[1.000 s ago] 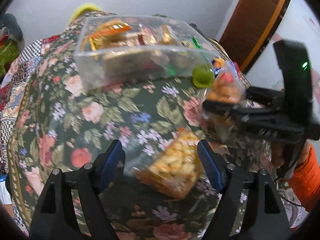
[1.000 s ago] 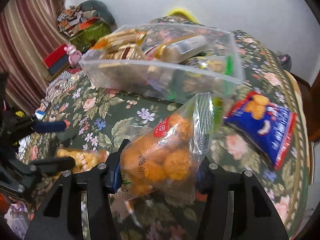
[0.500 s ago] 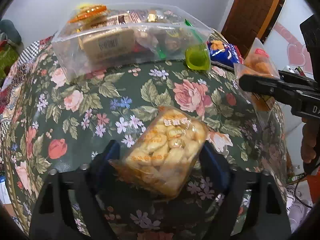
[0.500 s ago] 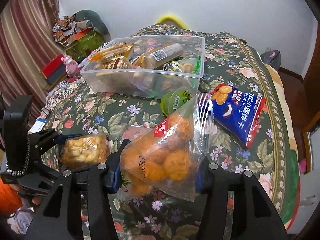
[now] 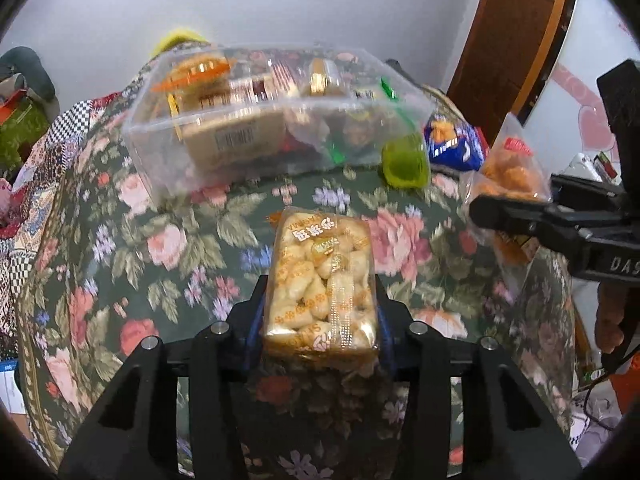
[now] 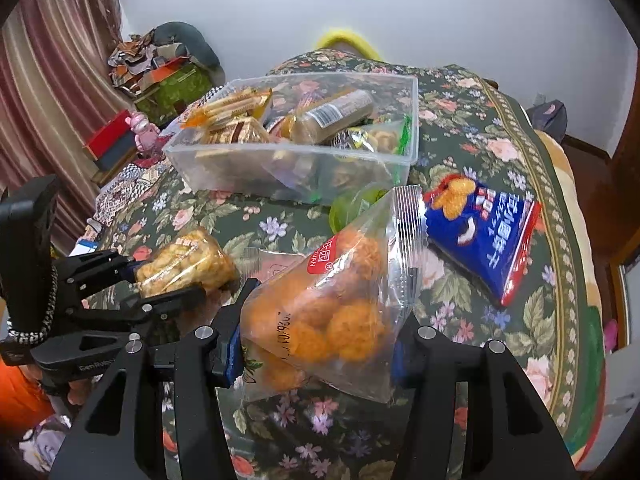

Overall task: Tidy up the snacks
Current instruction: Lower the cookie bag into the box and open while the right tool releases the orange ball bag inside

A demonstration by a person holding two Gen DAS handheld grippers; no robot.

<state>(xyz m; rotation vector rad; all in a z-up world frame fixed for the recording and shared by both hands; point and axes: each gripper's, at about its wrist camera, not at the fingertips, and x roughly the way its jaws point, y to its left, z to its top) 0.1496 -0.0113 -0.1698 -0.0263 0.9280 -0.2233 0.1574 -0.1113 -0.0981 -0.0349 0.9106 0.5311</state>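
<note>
While the floral tablecloth (image 6: 472, 128) covers the table, the clear snack bin (image 6: 414, 120) sits at its far side, blue chip bag (image 6: 486, 238) near it. Right gripper (image 6: 316, 344) is clamped on the orange-ball bag (image 6: 336, 304). Left gripper (image 5: 320, 320), jaws just closing, is clamped on the puffed-snack pack (image 5: 322, 280). A green jelly cup (image 5: 404, 162) is touching the bin.

A pale biscuit packet (image 5: 320, 284) is clamped between the blue pads of the left gripper (image 5: 320, 320), whose jaws have just been closing onto it. Beyond it, a clear plastic box (image 5: 276, 120) filled with snacks is set on the flowered cloth (image 5: 120, 240), with a green jelly cup (image 5: 405, 162) just beside its right corner and a blue snack bag (image 5: 454, 144) behind that. At the right, a bag of orange balls (image 5: 510, 168) is held by the right gripper (image 5: 504, 216).
</note>
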